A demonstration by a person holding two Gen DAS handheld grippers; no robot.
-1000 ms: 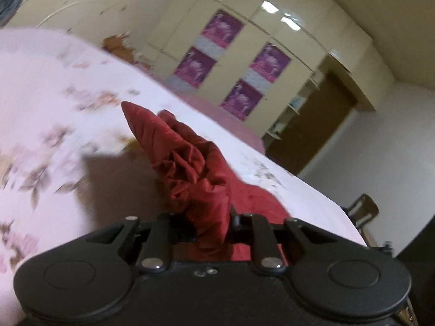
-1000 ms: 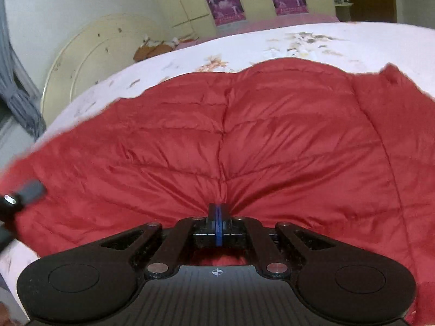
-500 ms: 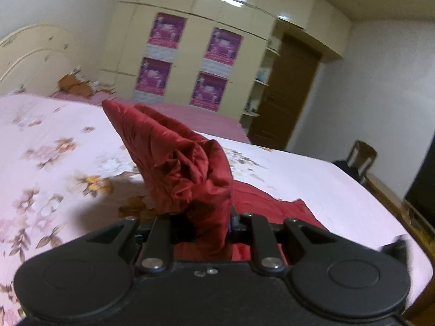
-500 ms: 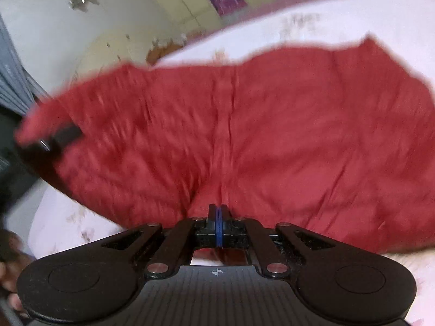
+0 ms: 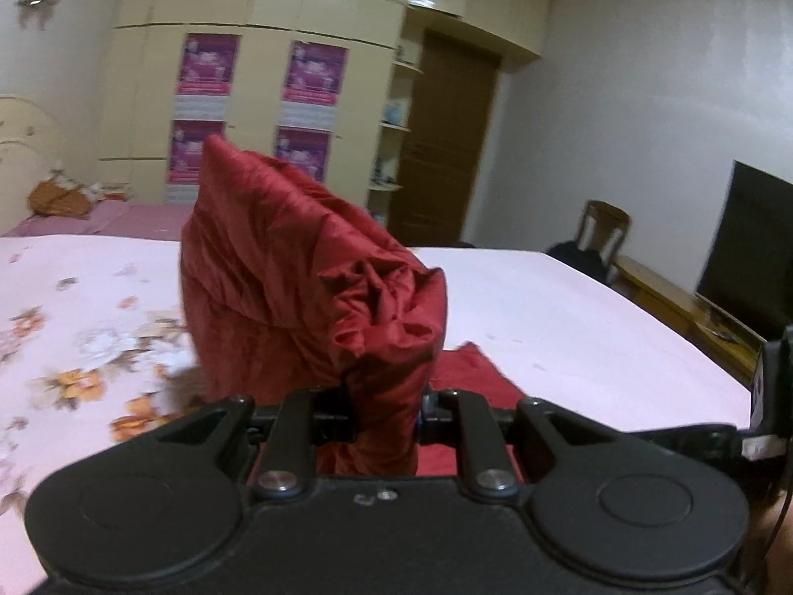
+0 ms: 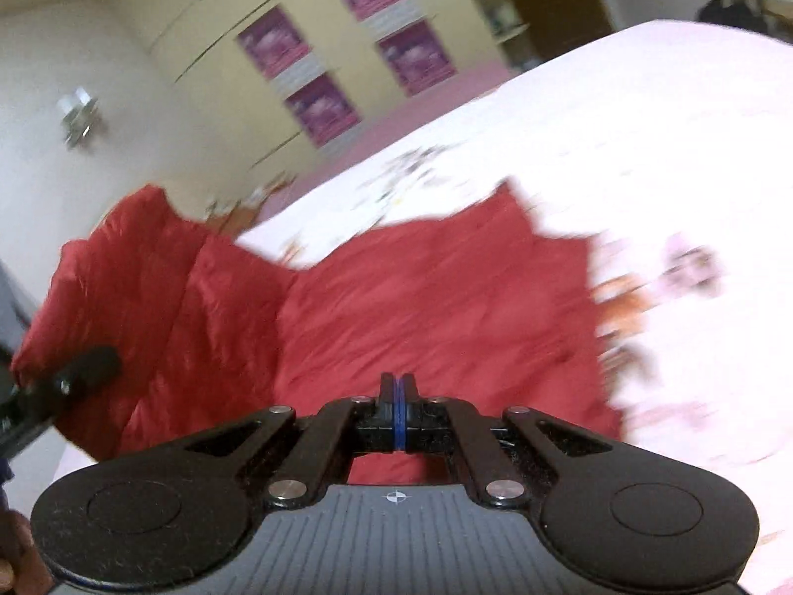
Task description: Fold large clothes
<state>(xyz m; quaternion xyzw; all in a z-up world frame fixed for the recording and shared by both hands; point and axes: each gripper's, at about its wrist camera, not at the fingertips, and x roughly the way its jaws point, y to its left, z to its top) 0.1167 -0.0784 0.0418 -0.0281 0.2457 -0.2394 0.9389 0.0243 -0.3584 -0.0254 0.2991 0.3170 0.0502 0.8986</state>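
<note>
Fold under way: left claw (image 5: 384,411) clamps a bunched corner of the red quilted puffy garment (image 6: 426,307) (spread on the floral bed (image 6: 669,158)), right claw (image 6: 395,414) pinched on its hem at lower centre; next, carry both edges across evenly.

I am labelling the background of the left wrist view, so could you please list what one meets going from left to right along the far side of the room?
Headboard → wardrobe with purple posters → open shelves → brown door → chair → dark screen.

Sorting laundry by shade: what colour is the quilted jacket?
Deep red jacket, clearest in the right wrist view.
</note>
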